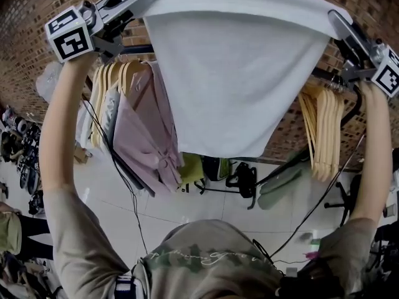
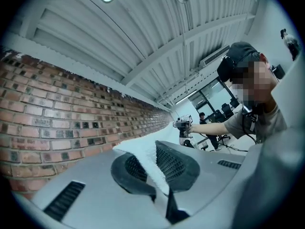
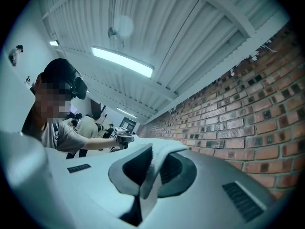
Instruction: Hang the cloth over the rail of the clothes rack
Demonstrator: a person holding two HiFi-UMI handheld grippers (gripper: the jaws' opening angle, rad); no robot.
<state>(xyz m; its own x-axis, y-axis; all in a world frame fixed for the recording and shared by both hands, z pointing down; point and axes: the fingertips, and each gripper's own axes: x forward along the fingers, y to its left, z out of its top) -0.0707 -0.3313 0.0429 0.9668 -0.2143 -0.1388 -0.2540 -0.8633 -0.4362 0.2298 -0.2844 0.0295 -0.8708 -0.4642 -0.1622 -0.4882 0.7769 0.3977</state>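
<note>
Closest to us is our own olive shirt (image 1: 212, 254), cut off by the bottom of the head view, with a black cable (image 1: 128, 189) running up from it towards the rail (image 1: 138, 48). Of that rail we see only a short dark stretch at each side. The middle is hidden behind the cloth (image 1: 237, 73), so we cannot tell whether the cloth touches the rail. Its top edge runs close to the picture's upper border.

The left gripper (image 2: 155, 163) has its jaws closed tight on one upper corner of the cloth, and the right gripper (image 3: 152, 168) has its jaws closed on the other corner. In each case white pile is squeezed between the dark ribbed pads.

The cloth is white and towel-like. It is pulled taut between the two grippers, with its held edge rolled thick and showing above the rail. The rest hangs in front of the rail and narrows to a straight lower hem.

Wooden hangers (image 1: 321, 129) hang from the rail on both sides of the cloth. A pink garment (image 1: 146, 136) hangs below the rail, partly covered by the cloth. A brick wall (image 1: 25, 17) stands behind the rail.
</note>
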